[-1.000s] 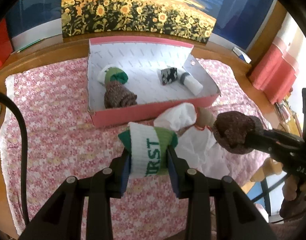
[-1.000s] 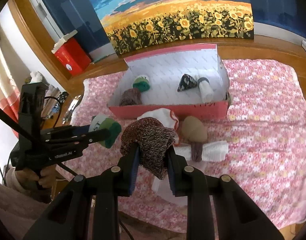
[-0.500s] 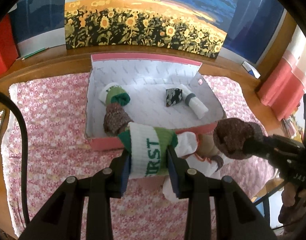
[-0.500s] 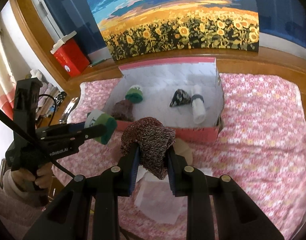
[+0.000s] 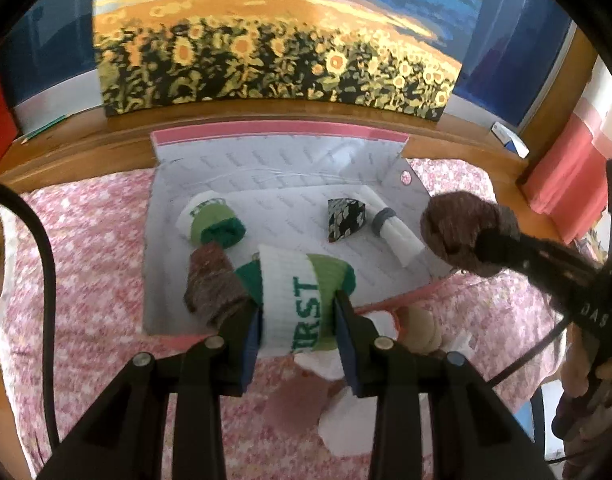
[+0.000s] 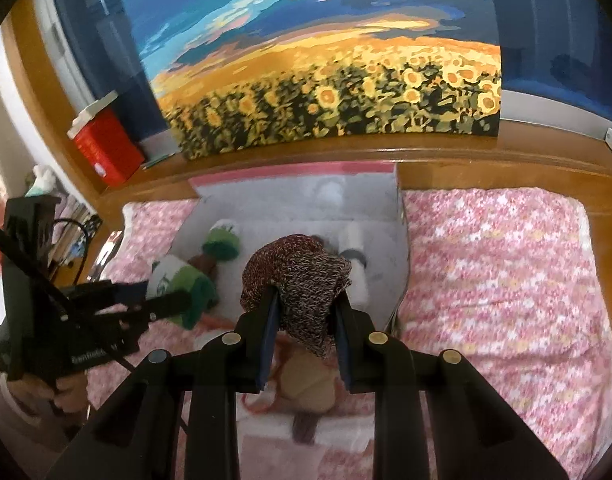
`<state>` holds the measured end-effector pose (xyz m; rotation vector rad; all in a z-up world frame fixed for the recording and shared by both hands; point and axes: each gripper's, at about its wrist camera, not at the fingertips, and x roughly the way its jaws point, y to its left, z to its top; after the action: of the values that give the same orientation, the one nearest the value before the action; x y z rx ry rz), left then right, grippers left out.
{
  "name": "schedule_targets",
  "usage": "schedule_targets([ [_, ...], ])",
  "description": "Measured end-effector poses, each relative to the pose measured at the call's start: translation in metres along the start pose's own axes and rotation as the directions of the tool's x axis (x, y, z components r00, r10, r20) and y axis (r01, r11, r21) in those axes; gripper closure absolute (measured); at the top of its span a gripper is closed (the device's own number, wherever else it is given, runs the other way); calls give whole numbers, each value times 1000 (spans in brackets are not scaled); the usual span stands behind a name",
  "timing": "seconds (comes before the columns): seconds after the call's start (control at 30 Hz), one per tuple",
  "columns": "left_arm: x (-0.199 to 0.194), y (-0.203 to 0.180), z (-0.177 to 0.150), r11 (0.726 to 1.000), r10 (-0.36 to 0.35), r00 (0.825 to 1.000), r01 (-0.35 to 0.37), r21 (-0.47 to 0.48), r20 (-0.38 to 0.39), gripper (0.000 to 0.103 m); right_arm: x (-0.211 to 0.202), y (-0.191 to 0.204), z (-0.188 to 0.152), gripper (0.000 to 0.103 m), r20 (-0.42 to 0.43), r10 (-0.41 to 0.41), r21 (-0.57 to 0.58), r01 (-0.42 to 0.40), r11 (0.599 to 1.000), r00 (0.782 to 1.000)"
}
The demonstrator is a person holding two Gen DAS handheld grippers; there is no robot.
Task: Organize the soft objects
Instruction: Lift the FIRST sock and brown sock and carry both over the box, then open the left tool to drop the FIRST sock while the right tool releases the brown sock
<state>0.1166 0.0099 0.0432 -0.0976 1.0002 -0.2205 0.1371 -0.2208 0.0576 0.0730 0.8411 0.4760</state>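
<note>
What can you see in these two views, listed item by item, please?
Box: one, pink outside, white inside, open on the floral cloth.
Rolled socks in the box: four; green-white, brown, black-white patterned, white with grey band.
Held green-white sock: one, lettered, over the box's near edge.
Held brown knit sock: one, over the box.
Loose socks: a white and tan pile outside the near wall; count unclear.
Floral cloth: one, pink.
Sunflower painting: one, behind the box.
Red container: one, far left.
Left gripper: black, shut on the green-white sock.
Right gripper: black, shut on the brown knit sock.
</note>
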Motion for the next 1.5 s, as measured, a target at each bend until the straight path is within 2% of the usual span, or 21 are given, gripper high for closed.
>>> schedule_targets([
  [0.37,49,-9,30,999,-29,998,31,29,-53,67,35,-15,20,77,26,-94,11,94,996,995],
  [0.63,83,-4,50,998,3,997,1,55,-78,67,60,-18,16,77,3,-142,21,142,990,990],
  [0.93,117,-1,58,998,22,993,-15,61,-120,66,75,-16,13,77,-10,-200,13,200,980,980],
  [1.3,130,-9,66,996,18,995,-9,94,-94,65,79,-4,12,76,-8,-212,7,212,977,977],
  [1.37,129,-8,64,995,16,996,-6,98,-93,65,78,-1,12,74,-5,-205,11,205,979,979],
  [1.5,121,-5,62,995,13,995,-3,101,-96,58,75,1,13,68,0,-190,27,190,981,982],
])
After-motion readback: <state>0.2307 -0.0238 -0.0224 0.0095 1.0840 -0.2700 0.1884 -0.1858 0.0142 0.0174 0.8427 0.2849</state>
